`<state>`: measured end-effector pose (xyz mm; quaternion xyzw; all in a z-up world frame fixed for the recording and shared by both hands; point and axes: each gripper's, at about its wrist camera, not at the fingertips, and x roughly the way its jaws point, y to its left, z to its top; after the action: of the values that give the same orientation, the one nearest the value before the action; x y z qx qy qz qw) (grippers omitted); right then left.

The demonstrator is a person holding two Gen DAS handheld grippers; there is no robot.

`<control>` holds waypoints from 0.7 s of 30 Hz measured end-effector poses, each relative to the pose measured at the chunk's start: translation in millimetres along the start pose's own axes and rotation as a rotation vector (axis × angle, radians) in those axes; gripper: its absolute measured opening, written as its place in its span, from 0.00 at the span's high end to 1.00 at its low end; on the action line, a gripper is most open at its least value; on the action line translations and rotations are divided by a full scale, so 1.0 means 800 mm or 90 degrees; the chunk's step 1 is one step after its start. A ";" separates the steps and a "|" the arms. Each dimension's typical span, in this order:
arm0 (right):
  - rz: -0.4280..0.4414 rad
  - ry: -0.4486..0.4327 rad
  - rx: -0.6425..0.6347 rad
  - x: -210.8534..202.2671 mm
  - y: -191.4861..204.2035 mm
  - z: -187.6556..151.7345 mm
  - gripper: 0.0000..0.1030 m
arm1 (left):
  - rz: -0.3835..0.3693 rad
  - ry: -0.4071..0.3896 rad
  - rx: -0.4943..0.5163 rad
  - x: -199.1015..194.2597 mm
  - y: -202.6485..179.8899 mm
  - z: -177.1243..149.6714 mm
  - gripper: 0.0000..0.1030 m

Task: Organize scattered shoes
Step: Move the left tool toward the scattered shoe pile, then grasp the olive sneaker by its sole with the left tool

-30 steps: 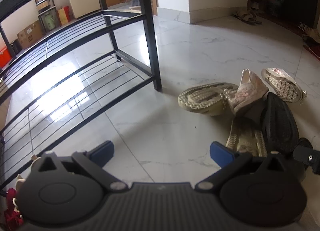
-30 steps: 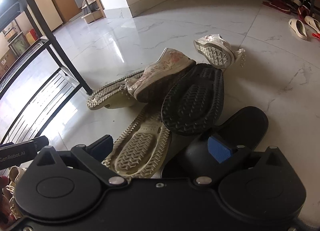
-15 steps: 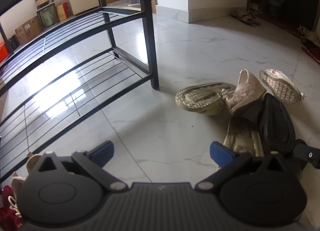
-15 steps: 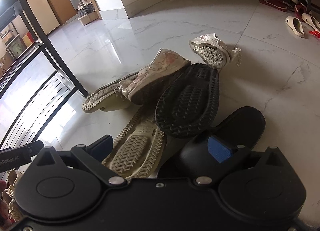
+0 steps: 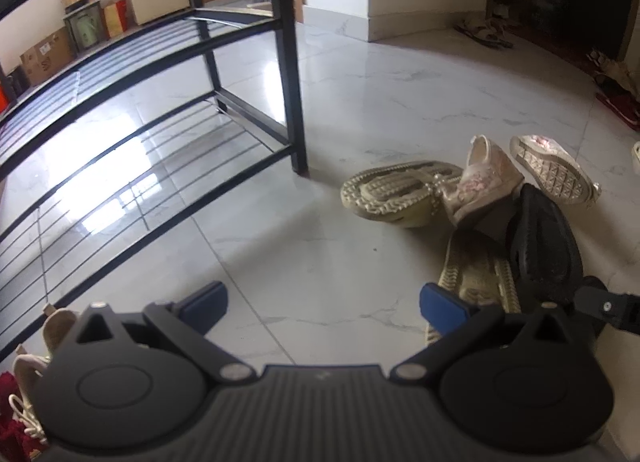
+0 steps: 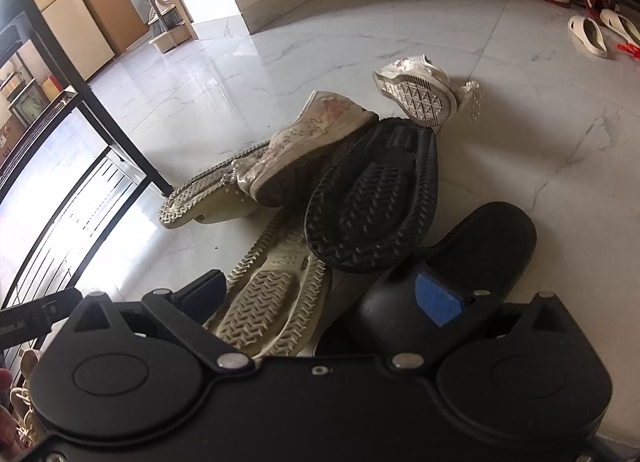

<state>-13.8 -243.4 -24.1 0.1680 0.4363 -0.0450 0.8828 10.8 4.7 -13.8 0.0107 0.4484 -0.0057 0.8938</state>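
A heap of shoes lies on the marble floor beside a black metal shoe rack. It holds two beige clogs sole-up, a black slipper sole-up, an upright black slipper, and two pale flowered sneakers. My right gripper is open, low over the near beige clog and the upright black slipper. My left gripper is open over bare floor, left of the heap, holding nothing.
The shoe rack has shelves of thin bars, with a few shoes on the lowest shelf at the left edge. More sandals and slippers lie along the far wall. Cardboard boxes stand behind the rack.
Both grippers have drifted slightly to the left and nearer the heap. Both remain open and no shoe has moved.
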 end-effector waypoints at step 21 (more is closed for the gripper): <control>-0.029 0.019 0.096 0.049 -0.066 0.019 0.00 | -0.106 0.037 -0.134 0.099 0.024 0.030 0.01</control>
<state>10.1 -295.9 -60.0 0.2246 0.4488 -0.0948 0.8598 78.1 23.2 -62.7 -0.1199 0.4712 -0.0324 0.8732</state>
